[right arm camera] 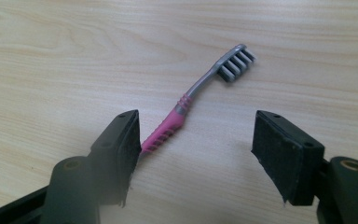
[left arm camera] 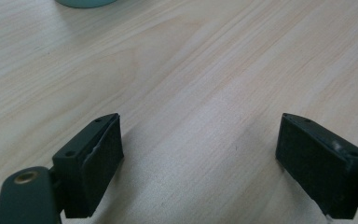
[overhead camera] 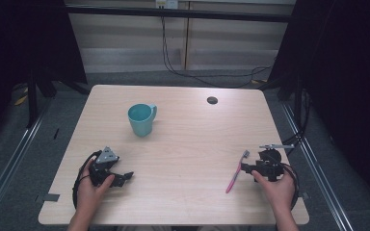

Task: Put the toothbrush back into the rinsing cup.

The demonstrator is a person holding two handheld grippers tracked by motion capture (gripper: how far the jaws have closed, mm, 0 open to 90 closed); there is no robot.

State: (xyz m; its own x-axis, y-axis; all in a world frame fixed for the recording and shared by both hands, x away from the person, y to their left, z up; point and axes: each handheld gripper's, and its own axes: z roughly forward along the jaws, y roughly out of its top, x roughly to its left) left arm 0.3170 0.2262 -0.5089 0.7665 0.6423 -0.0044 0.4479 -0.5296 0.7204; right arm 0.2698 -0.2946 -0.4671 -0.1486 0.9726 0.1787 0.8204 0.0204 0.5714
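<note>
1. On the worktop (overhead camera: pixel 183 144) near my right tongs (right arm camera: pixel 196 154) lies a pink toothbrush (right arm camera: pixel 186 109), bristles pointing away; both tongs are spread, empty.
2. My left tongs (left arm camera: pixel 198 158) rest apart from the teal mug (overhead camera: pixel 141 119).
3. I judge the toothbrush light, stiff and thin; I'd pinch its ribbed pink grip.

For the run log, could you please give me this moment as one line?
left gripper: open, empty | right gripper: open at toothbrush | cup: upright, far left
</note>
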